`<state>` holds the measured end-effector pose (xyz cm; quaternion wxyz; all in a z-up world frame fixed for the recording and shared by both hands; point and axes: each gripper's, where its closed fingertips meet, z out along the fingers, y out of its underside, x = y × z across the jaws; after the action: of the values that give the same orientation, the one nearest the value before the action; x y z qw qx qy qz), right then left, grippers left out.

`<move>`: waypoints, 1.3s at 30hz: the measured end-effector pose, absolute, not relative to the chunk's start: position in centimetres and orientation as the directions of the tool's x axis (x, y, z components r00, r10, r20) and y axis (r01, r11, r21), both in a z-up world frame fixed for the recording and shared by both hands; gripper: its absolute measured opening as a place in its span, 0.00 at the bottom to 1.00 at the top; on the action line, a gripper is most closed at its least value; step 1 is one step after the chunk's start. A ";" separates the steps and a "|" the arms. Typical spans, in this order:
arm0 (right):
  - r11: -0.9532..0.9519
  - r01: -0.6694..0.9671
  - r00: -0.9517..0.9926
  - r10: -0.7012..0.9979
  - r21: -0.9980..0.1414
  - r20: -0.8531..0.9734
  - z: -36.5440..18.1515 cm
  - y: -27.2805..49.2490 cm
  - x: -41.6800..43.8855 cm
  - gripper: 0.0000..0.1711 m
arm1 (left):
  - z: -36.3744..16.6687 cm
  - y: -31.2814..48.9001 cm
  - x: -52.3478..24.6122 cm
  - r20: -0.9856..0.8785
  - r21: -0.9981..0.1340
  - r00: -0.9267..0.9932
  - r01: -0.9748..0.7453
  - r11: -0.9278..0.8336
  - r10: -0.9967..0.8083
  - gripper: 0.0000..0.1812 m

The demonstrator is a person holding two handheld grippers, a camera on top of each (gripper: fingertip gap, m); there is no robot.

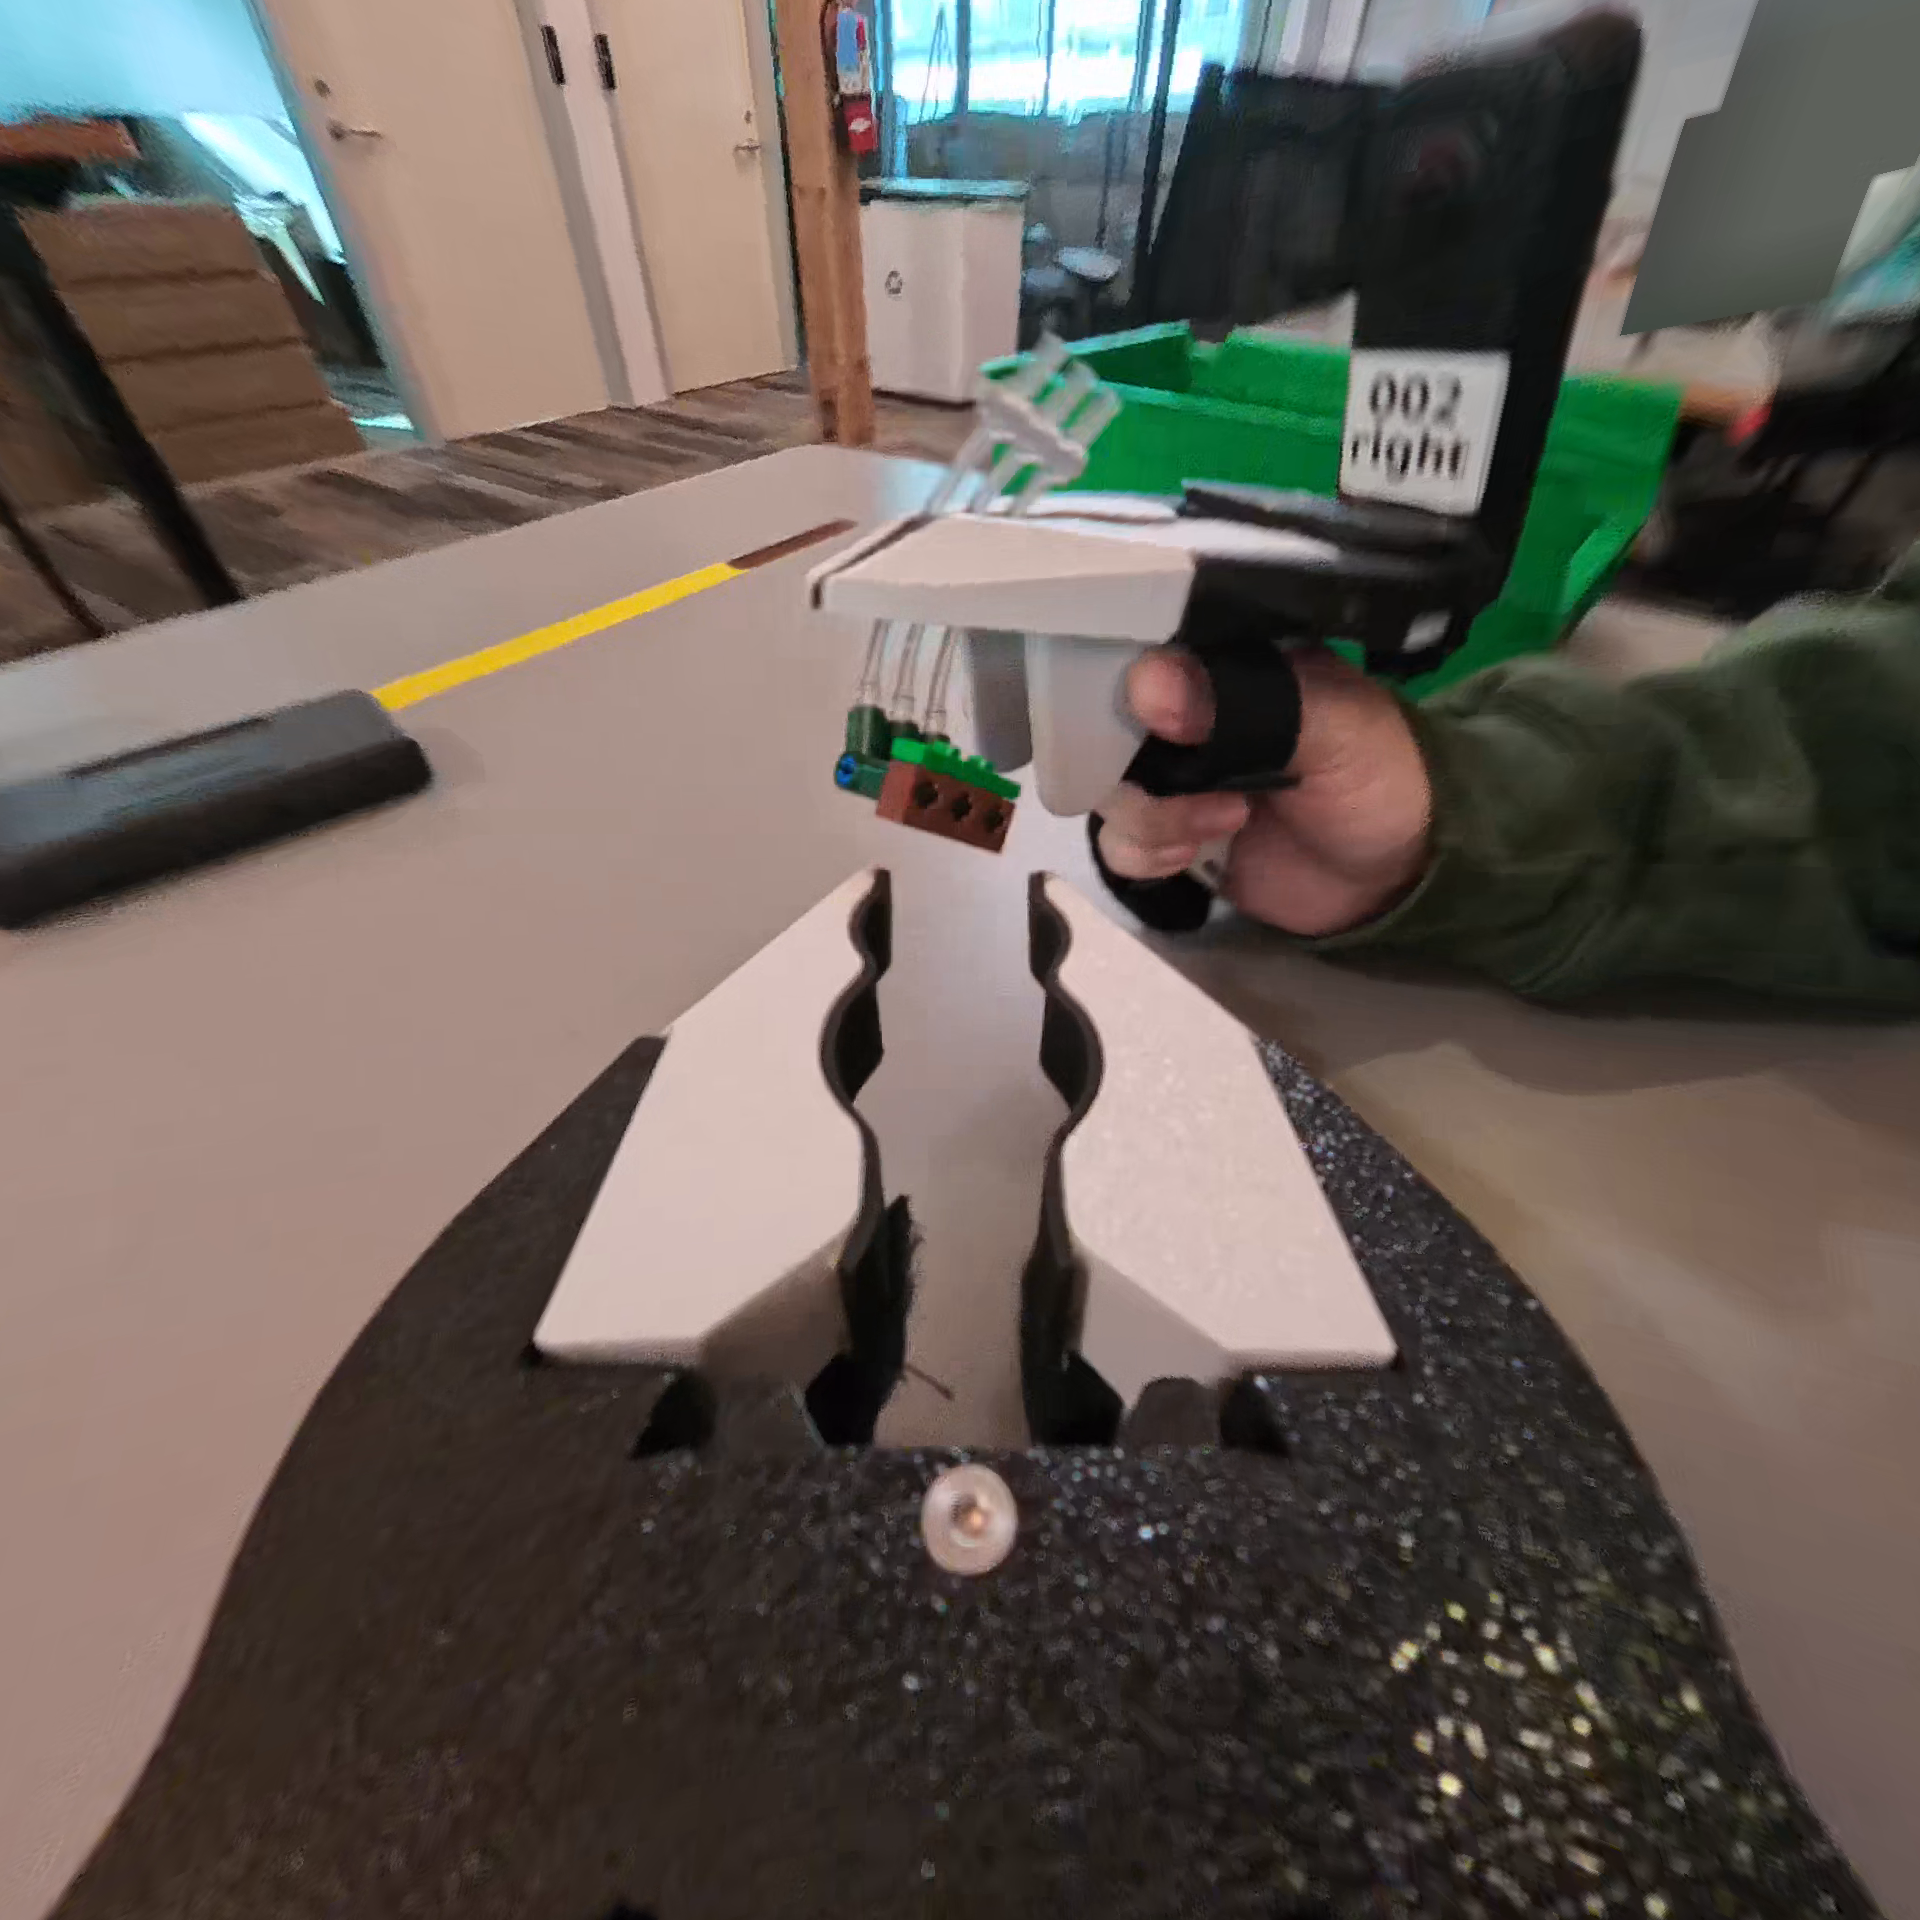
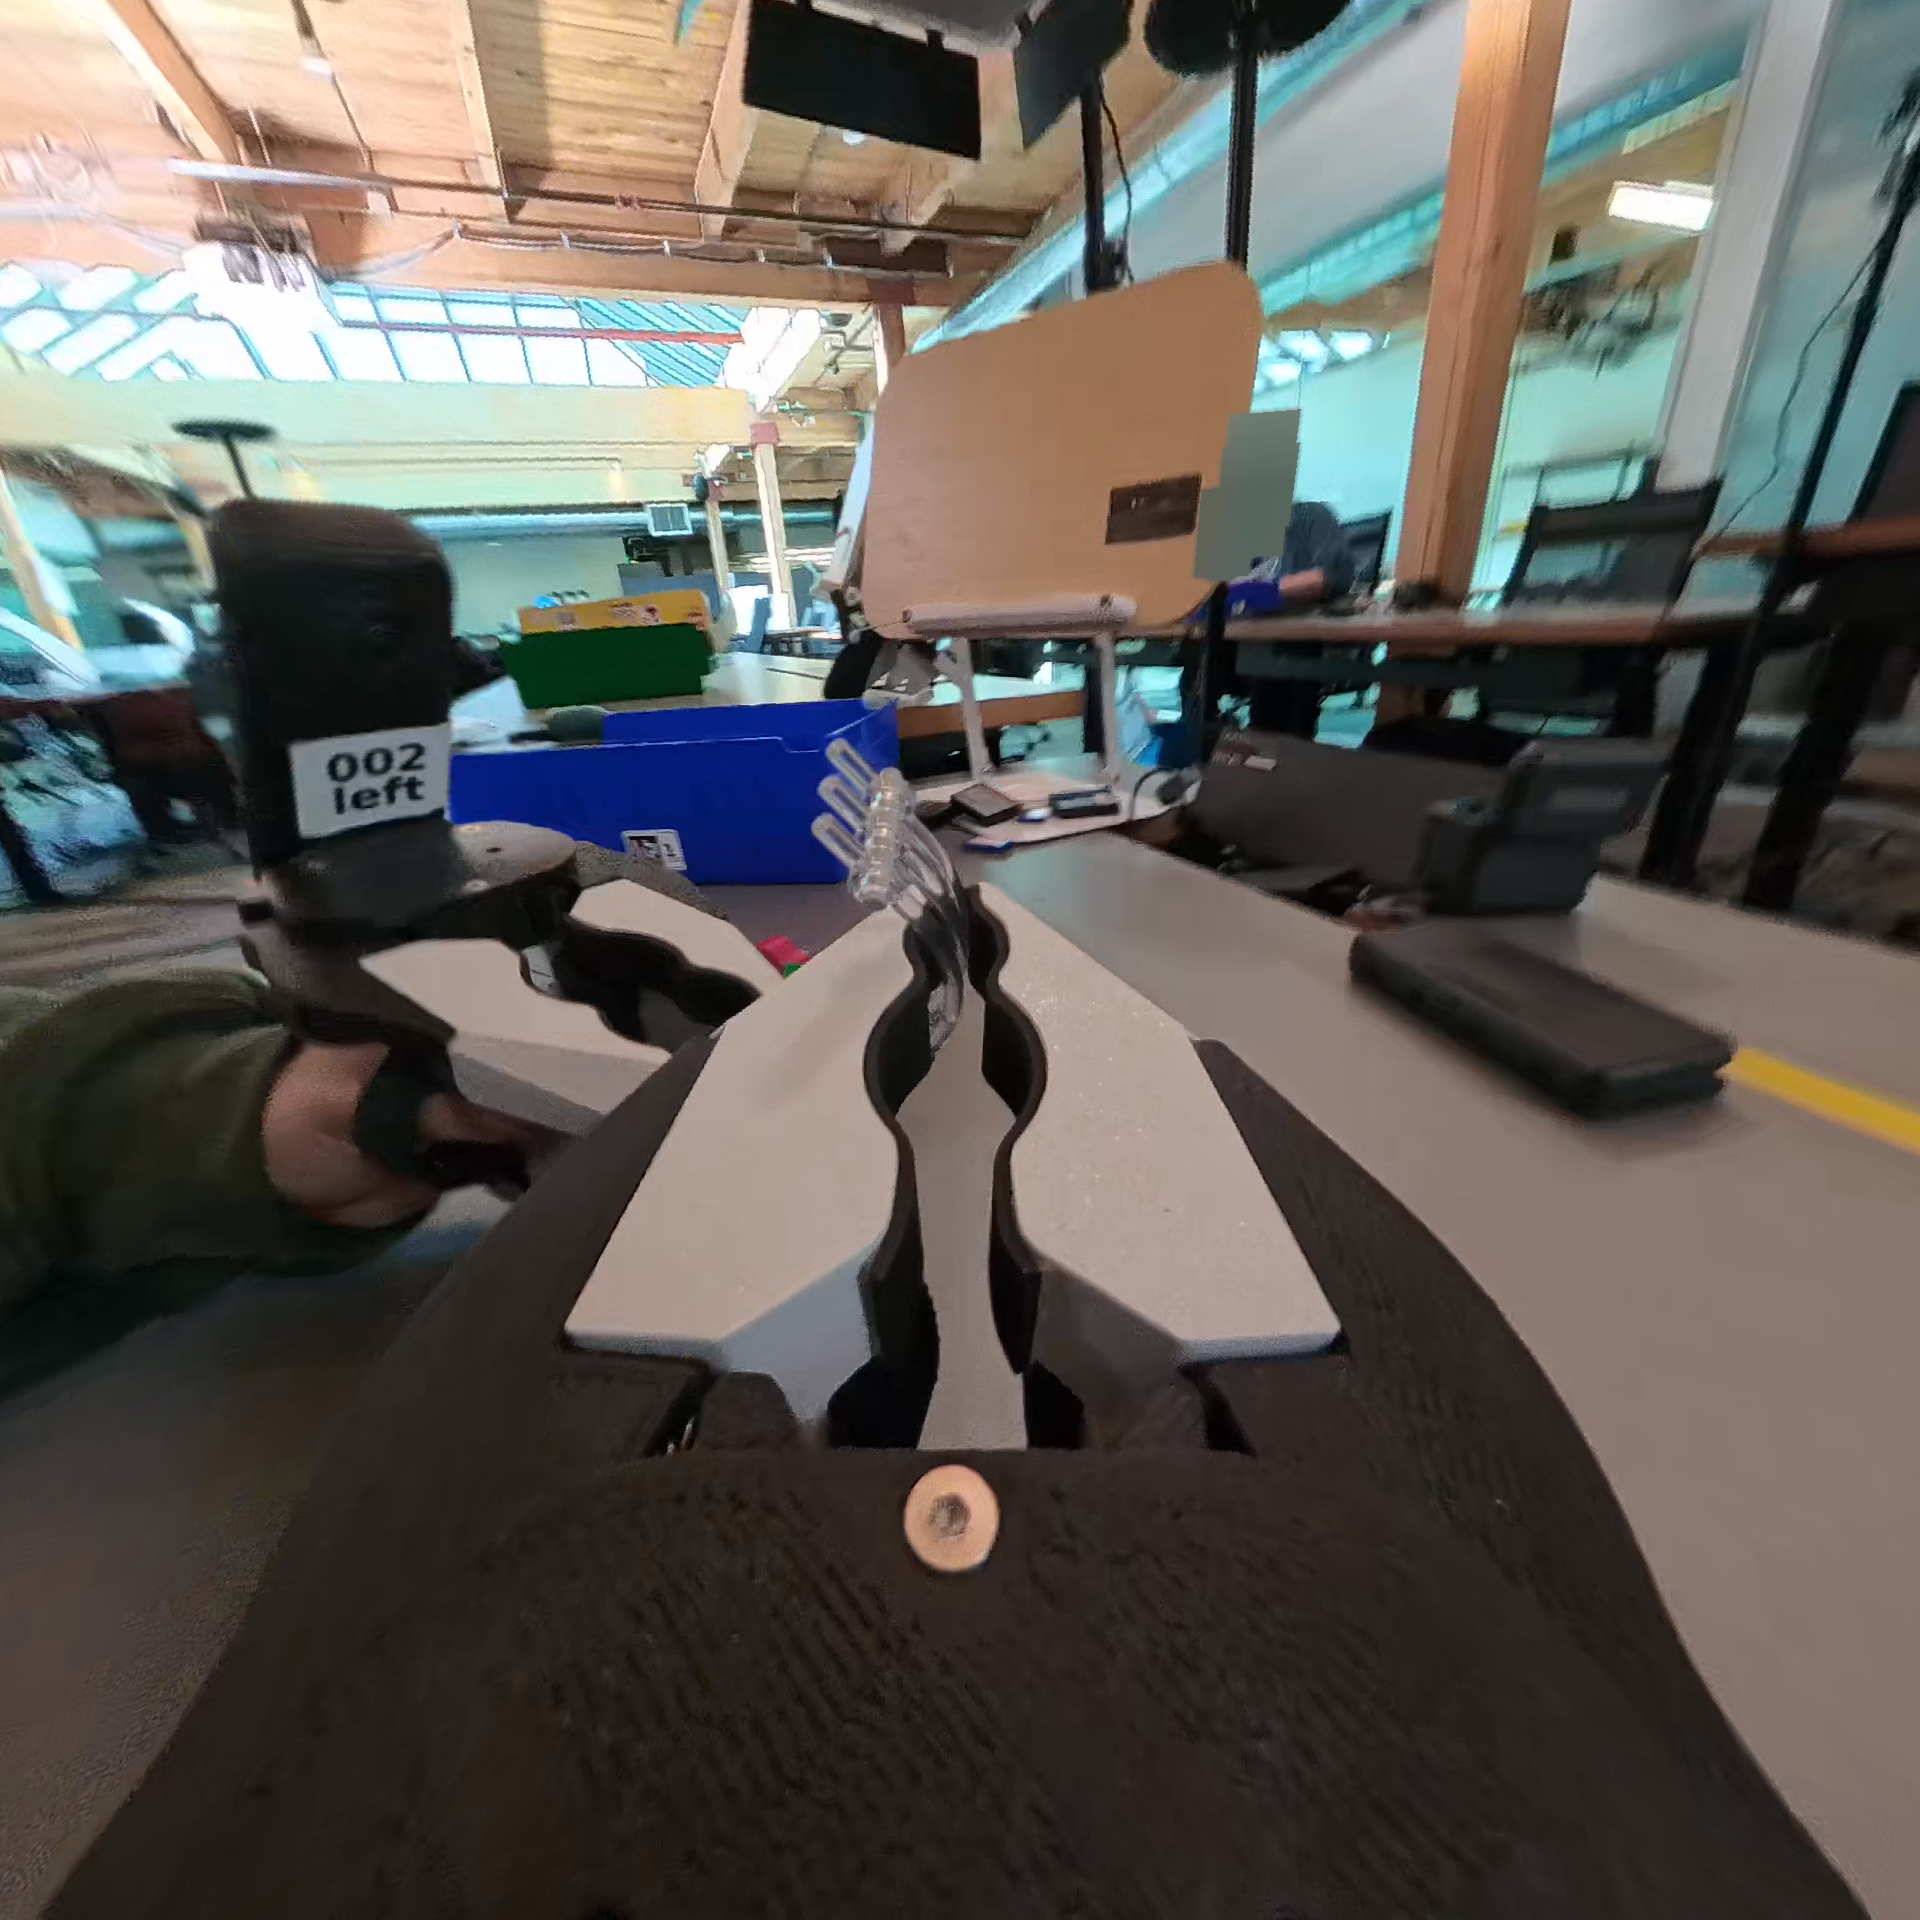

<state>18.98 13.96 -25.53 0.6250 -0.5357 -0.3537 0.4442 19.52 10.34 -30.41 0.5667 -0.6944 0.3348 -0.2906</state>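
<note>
Right gripper (image 2: 951, 940) pinches clear plastic tubes (image 2: 883, 831) (brick-tipped); left gripper (image 1: 961, 883) gapes empty.

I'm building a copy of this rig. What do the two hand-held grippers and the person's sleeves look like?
Each hand-held gripper, left and right, has two flat light-grey fingers with wavy black inner pads, on a speckled black fan-shaped base with one silver screw. Each has a black upright block bearing a white label, and a black handle. The sleeves are dark green.

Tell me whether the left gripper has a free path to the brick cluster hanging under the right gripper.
Probably yes: the left gripper is open and empty, and the brick cluster hangs just beyond its fingertips above bare table, with nothing between.
</note>
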 end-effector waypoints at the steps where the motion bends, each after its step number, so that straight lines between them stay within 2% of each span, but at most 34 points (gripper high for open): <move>1: 0.103 -0.156 0.389 0.920 -0.982 0.034 -25.3 13.9 19.1 0.00 | -30.0 10.2 19.5 0.096 -0.984 0.586 -0.068 -0.167 -0.805 0.14; 5: 0.410 -0.030 0.475 0.808 -0.911 0.348 -24.3 12.5 18.8 0.00 | -28.3 9.9 19.4 0.376 -0.926 0.451 0.202 -0.318 -0.809 0.20; 8: 0.544 0.014 0.467 0.738 -0.839 0.486 -24.0 10.9 18.1 0.00 | -28.2 10.0 19.6 0.468 -0.882 0.392 0.265 -0.390 -0.792 0.21; 9: 0.569 0.021 0.469 0.721 -0.822 0.511 -23.8 10.6 18.0 0.00 | -28.2 9.9 19.7 0.480 -0.874 0.382 0.278 -0.398 -0.790 0.18; 10: 0.585 0.023 0.471 0.709 -0.811 0.525 -23.7 10.4 18.0 0.00 | -28.0 9.8 19.7 0.486 -0.871 0.371 0.288 -0.399 -0.792 0.10; 12: 0.584 0.014 0.465 0.715 -0.812 0.522 -23.7 10.3 18.0 0.00 | -27.8 9.8 19.7 0.485 -0.870 0.378 0.300 -0.391 -0.789 0.08; 18: 0.271 -0.164 0.267 0.938 -0.948 0.222 -23.6 10.4 18.3 0.01 | -27.5 9.5 19.6 0.283 -0.959 0.496 0.143 -0.245 -0.821 0.08; 25: 0.023 -0.228 0.049 0.999 -0.973 0.012 -23.6 9.9 18.3 0.02 | -27.5 9.0 19.6 0.147 -0.988 0.515 0.036 -0.150 -0.845 0.08; 29: 0.018 -0.237 0.031 0.999 -0.971 0.011 -23.7 9.8 18.3 0.02 | -27.5 8.9 19.7 0.085 -0.994 0.527 -0.008 -0.105 -0.845 0.09; 31: 0.123 -0.220 0.078 0.991 -0.968 0.108 -23.8 9.7 18.2 0.02 | -27.5 9.1 19.5 0.054 -0.996 0.546 -0.024 -0.080 -0.836 0.09; 34: 0.266 -0.146 0.110 0.962 -0.953 0.252 -24.9 9.1 17.7 0.09 | -27.0 9.6 18.5 -0.068 -0.997 0.616 -0.074 0.029 -0.785 0.08; 39: 0.140 -0.116 -0.036 0.989 -0.983 0.145 -26.0 8.4 17.5 0.20 | -26.4 8.7 18.4 -0.275 -0.961 0.567 -0.191 0.201 -0.777 0.08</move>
<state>17.46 8.40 -25.97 0.5510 -0.4226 -0.5162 0.5013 18.39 8.67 -26.40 0.6581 -0.5918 0.4089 -0.2224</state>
